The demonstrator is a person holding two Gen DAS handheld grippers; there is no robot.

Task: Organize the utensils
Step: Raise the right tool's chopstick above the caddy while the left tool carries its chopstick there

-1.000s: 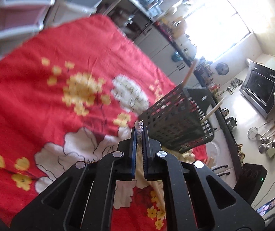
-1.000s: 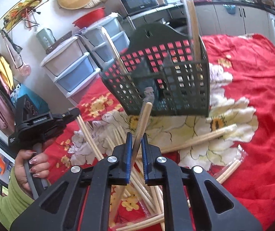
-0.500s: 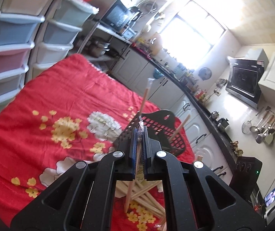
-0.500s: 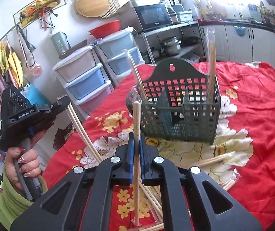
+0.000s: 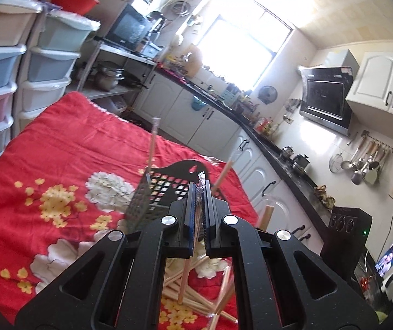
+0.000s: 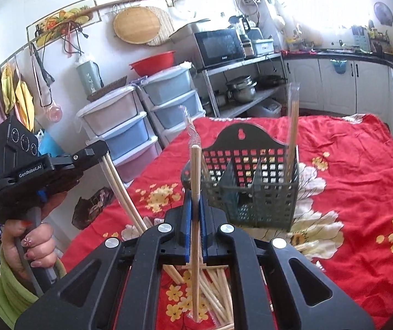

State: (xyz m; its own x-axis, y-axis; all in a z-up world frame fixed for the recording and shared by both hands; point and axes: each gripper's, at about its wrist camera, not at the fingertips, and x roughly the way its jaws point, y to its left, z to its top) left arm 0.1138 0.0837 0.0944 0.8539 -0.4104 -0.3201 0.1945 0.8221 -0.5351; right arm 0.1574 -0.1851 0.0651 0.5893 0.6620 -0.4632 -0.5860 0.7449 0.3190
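Note:
A dark mesh utensil basket with dividers stands on the red floral cloth; it also shows in the left wrist view. Wrapped chopsticks stand in its right compartment. My right gripper is shut on a wrapped pair of chopsticks, held upright just left of the basket. My left gripper is shut on another wrapped pair of chopsticks, held above the table before the basket; it shows in the right wrist view with its chopsticks. Several loose chopsticks lie on the cloth below.
The red floral cloth covers the table. Plastic drawer units stand beyond the table's far-left edge. A shelf with a microwave and pots, and white kitchen cabinets, lie beyond the far edge.
Both grippers have risen and tilted back with their chopsticks, so the basket now looks lower and farther. The right gripper's chopsticks have swung from slanted to upright.

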